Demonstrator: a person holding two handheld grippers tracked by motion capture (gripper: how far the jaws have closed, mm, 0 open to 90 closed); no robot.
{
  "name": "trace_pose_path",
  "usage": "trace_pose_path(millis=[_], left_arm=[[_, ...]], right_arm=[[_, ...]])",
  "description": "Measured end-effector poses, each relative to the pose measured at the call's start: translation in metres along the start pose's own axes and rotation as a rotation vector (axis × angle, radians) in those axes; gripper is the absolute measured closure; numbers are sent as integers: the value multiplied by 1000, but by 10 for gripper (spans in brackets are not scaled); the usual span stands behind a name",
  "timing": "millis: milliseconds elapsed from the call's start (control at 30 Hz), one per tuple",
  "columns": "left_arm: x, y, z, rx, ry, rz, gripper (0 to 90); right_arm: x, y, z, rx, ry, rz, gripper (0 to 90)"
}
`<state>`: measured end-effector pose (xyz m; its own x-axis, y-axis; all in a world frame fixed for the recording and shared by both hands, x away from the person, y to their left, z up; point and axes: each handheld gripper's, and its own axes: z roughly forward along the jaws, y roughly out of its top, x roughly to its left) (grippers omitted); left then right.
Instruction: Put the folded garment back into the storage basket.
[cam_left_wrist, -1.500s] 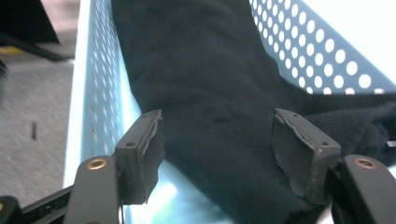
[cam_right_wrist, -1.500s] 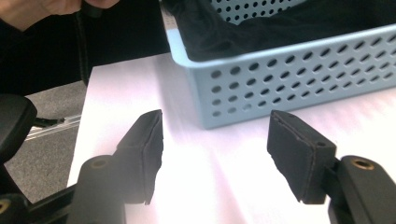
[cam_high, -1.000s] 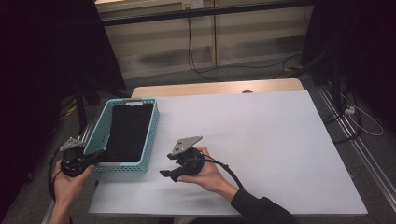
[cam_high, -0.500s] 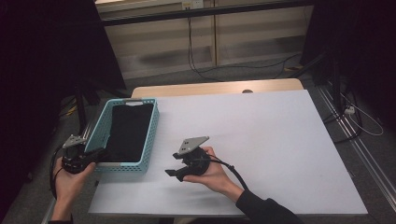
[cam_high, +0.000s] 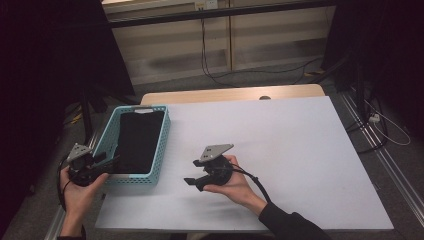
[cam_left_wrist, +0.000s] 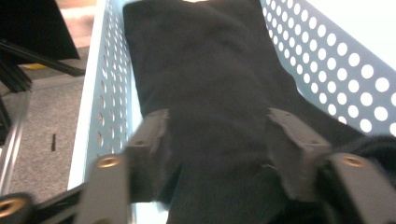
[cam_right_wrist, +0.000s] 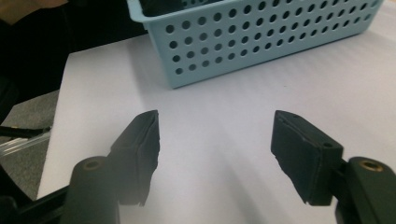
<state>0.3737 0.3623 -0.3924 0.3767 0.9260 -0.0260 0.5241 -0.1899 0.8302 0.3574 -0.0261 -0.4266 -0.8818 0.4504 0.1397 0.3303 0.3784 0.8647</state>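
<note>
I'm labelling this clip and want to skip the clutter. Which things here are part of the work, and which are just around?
Part of the work:
- black cloth, lying in the basket
- light blue basket
- left gripper, jaws just opened, apart over the cloth
- right gripper, open over bare table

Just around:
- white table
- cables on the floor

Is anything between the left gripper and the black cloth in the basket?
Nothing visible. The left gripper hangs over the black cloth in the blue basket, jaws just opened, cloth lying beneath and between them, unpinched.
</note>
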Motion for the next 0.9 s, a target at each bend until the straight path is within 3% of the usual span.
trace_pose_path(millis=[300,533,600,633,667,733,900], left_arm=[[-22,-1,2,-60,29,45,123],[-39,-2,-6,-112,-9,75,61],[-44,-2,-9,-124,-22,73,52],[-45,-1,-10,-132,-62,56,41],[-46,0,-11,-139,-71,41,42],[-52,1,-13,-147,-39,66,38],[-66,2,-14,-153,-89,91,33]], right_arm=[[-4,-3,-9,7,-34,3,265],[-5,-6,-18,20,-74,14,203],[-5,-7,-21,20,-78,23,183],[-5,-8,-22,20,-85,27,174],[-6,-9,-24,19,-87,33,165],[-7,-11,-26,20,-103,38,158],[-10,-14,-32,33,-122,67,86]])
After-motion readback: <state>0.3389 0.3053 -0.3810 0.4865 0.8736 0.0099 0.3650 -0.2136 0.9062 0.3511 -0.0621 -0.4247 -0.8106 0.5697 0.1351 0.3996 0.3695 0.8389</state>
